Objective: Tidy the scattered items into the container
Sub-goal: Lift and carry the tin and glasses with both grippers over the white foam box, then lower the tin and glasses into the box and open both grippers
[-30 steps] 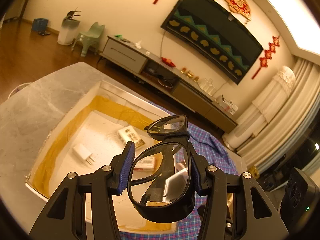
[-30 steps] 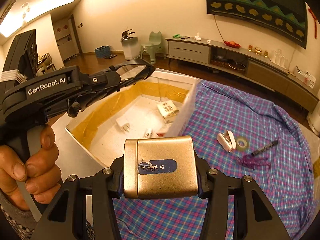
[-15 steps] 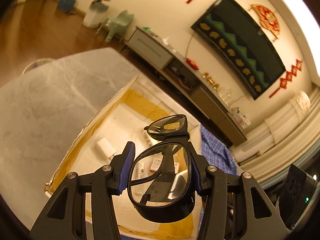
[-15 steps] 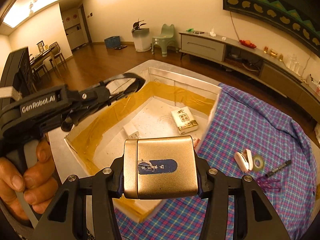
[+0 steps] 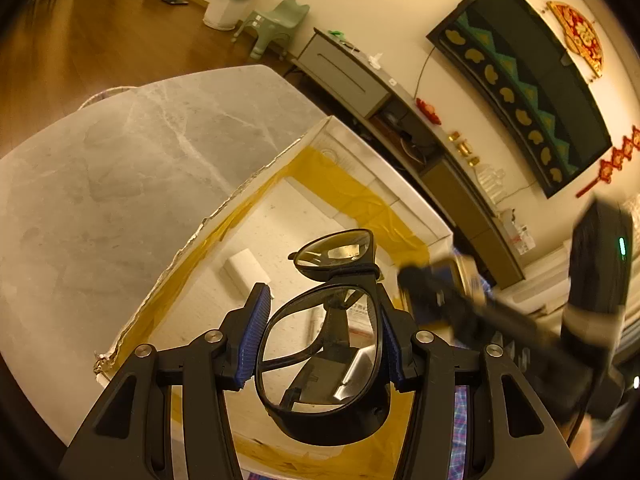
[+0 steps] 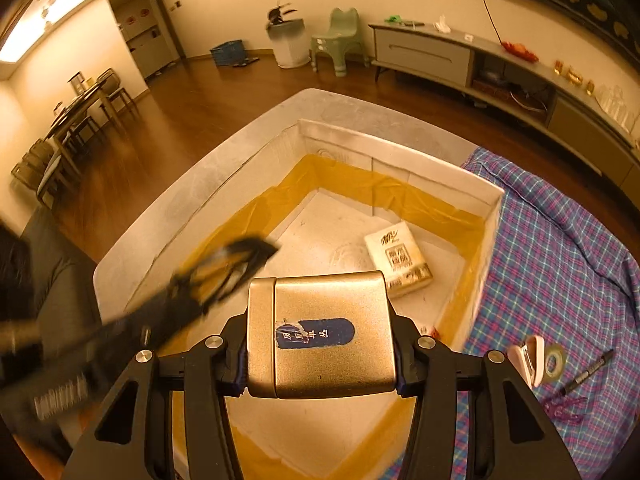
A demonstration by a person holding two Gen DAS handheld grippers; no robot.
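While the grey marble table (image 5: 120, 168) carries it at its right side, the white foam box lined with yellow tape (image 6: 436, 184) holds a white tissue packet (image 6: 400, 258) near its far right corner and a white plug adapter (image 5: 246, 268) by its left wall. On the blue plaid cloth (image 6: 560, 248) beside the box lie a stapler (image 6: 528, 360), tape roll (image 6: 554, 360) and black pen (image 6: 588, 372). Above the box, the right gripper (image 6: 320, 344) clamps a gold rectangular tin (image 6: 320, 336); the left gripper (image 5: 320, 340) pinches black-framed glasses (image 5: 324, 364).
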